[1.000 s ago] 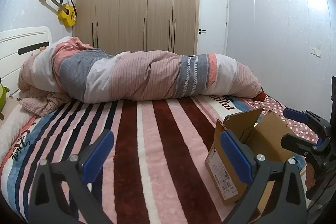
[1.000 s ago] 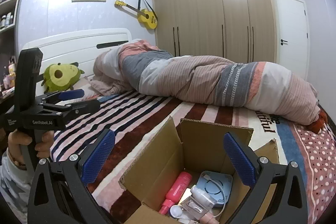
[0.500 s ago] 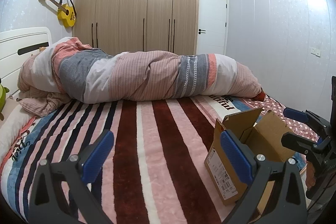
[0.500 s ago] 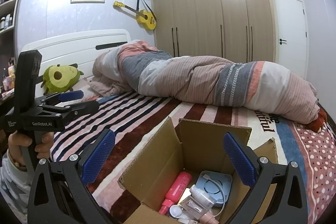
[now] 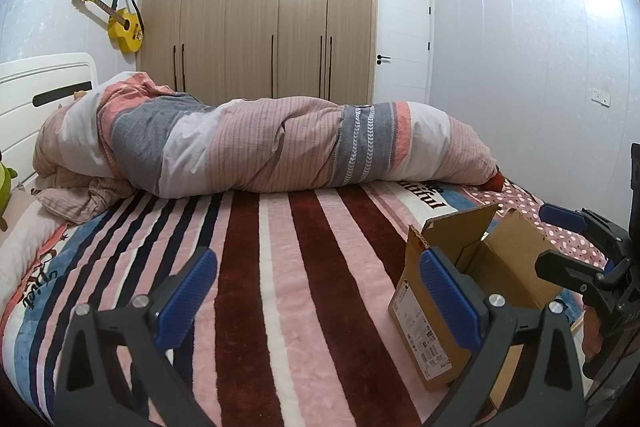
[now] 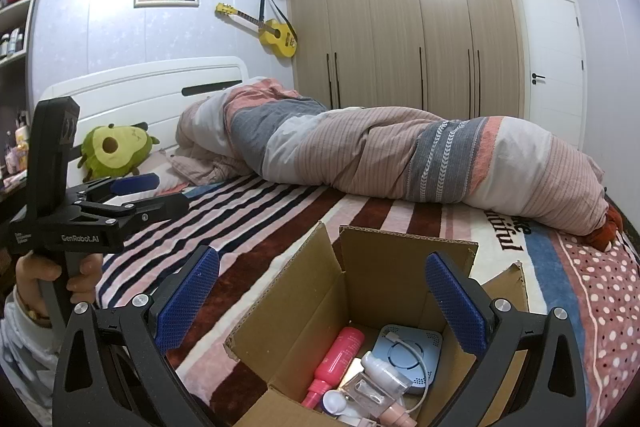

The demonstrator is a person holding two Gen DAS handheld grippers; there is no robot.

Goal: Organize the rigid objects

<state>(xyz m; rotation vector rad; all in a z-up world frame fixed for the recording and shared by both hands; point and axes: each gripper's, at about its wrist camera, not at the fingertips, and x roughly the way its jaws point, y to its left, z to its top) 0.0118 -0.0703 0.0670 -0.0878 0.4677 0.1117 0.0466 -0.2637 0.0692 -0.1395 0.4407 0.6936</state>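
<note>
An open cardboard box (image 6: 384,291) stands on the striped bedspread (image 6: 256,227). Inside lie a pink bottle (image 6: 338,355), a light blue round-patterned device with a white cable (image 6: 408,351), a clear plastic case (image 6: 368,387) and small white and pink containers. My right gripper (image 6: 322,303) hangs open over the box, holding nothing. The left wrist view shows the same box (image 5: 472,291) at the right, my left gripper (image 5: 316,303) open above the bedspread (image 5: 280,267) beside it. The other gripper's fingers (image 5: 568,243) reach in over the box there. The left gripper's body (image 6: 80,219) is held by a hand.
A rolled striped duvet (image 5: 280,147) lies across the bed's far side. A green avocado plush (image 6: 114,149) sits by the white headboard (image 6: 140,87). A wardrobe (image 5: 260,7), a yellow guitar (image 6: 272,33) on the wall and a white door (image 5: 402,43) stand behind.
The right wrist view has shifted slightly leftward; otherwise both grippers stay open and the box and its contents have not moved.
</note>
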